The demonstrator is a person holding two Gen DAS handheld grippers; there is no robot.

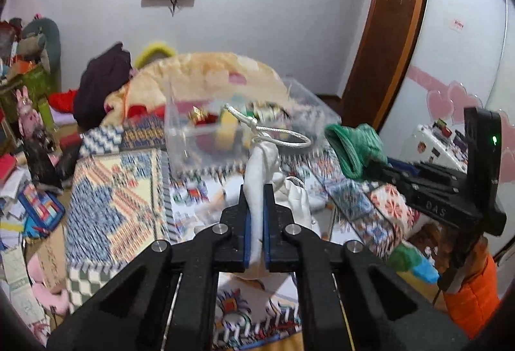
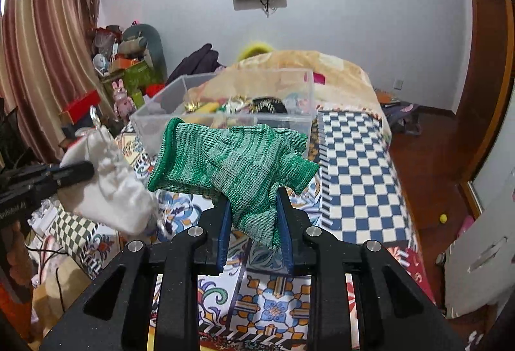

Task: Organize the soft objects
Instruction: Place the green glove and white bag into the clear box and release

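My left gripper (image 1: 256, 190) is shut on a white drawstring pouch (image 1: 262, 164) with a silver cord (image 1: 283, 138), held above the patterned bed. The pouch also shows at the left of the right wrist view (image 2: 109, 190). My right gripper (image 2: 252, 206) is shut on a green knitted glove (image 2: 231, 157), held up in front of a clear plastic box (image 2: 167, 93). In the left wrist view the glove (image 1: 354, 148) and right gripper (image 1: 373, 169) are at the right, and the box (image 1: 175, 125) lies just beyond the pouch, with several small items inside.
The bed has patterned covers (image 2: 354, 164) and a peach blanket (image 2: 338, 74) behind the box. Cluttered toys and boxes (image 2: 122, 74) stand at the left by a curtain (image 2: 42, 45). A wardrobe (image 1: 457, 29) and wooden door frame (image 1: 386, 29) are at the right.
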